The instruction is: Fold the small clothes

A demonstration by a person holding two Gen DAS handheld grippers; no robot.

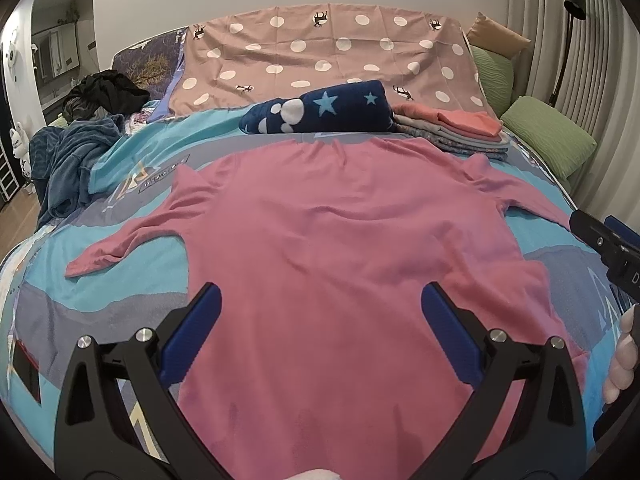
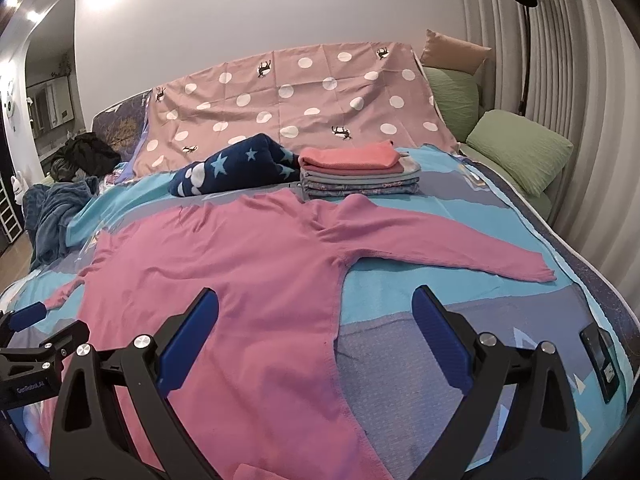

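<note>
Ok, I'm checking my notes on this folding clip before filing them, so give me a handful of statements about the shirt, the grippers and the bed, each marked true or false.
1. The pink long-sleeved shirt lies spread flat on the bed cover with both sleeves out to the sides. True.
2. The left gripper is clamped on the shirt's hem. False: its jaws stand wide open above the shirt, holding nothing.
3. The right gripper is open. True.
4. The stack of folded clothes sits on the floor. False: it rests on the bed, past the shirt's collar.
5. The navy star-patterned blanket lies beside that stack. True.
6. The pillows at the bed's side are red. False: they are green.
</note>
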